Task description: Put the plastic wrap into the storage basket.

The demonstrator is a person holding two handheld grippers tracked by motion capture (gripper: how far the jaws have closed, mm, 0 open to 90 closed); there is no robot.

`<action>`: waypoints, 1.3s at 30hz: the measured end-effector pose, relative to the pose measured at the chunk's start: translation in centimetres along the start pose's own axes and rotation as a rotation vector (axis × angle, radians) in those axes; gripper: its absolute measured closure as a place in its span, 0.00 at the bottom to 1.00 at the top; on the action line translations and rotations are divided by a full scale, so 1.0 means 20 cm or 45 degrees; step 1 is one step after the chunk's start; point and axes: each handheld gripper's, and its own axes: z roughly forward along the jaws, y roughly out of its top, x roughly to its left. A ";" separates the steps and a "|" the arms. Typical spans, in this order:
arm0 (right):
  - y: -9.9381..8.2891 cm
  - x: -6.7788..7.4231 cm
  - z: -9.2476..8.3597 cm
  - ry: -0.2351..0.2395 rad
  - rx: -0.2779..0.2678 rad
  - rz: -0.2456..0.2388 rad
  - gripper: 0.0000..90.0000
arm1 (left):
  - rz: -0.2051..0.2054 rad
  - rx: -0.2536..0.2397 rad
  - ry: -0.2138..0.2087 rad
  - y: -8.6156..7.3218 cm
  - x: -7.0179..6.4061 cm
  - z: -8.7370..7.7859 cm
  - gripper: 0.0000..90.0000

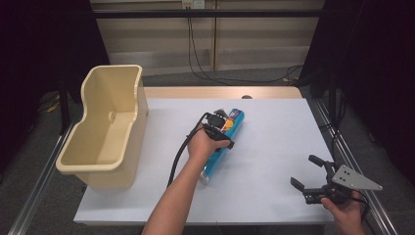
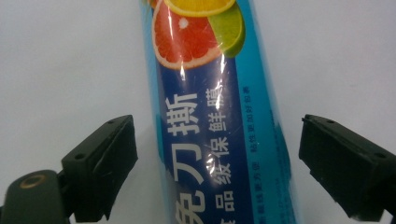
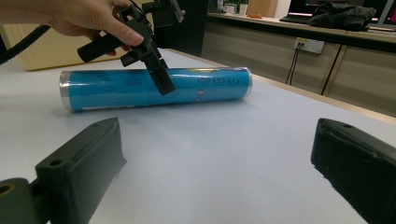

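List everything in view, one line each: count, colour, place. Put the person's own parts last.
Roll of cling film: one, blue with citrus fruit print, lying on its side mid-table.
Tub: one, cream plastic, empty, at the table's left edge.
Table: one, white top with a wooden strip at the far edge.
Cables: black, hanging down the far wall to the floor.
Left tongs: one, black, open, jaws either side of the roll without touching it.
Right tongs: one, black with a grey plate, open, at the table's near right.
Hands: two, left hand over the roll, right hand at the near right.
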 end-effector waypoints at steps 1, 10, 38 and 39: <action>0.00 0.00 0.00 0.000 0.000 0.001 0.02 | 0.005 0.007 0.000 0.00 0.00 0.01 0.14; 0.00 0.00 0.00 0.001 0.001 0.003 0.02 | -0.029 0.067 0.004 0.01 0.00 0.06 0.23; 0.00 -0.01 0.00 0.004 0.008 -0.009 0.02 | -0.246 0.162 0.024 0.02 0.06 -0.09 0.35; -0.01 -0.01 0.00 0.003 0.008 -0.008 0.02 | -0.257 0.160 0.027 0.02 0.06 -0.11 0.35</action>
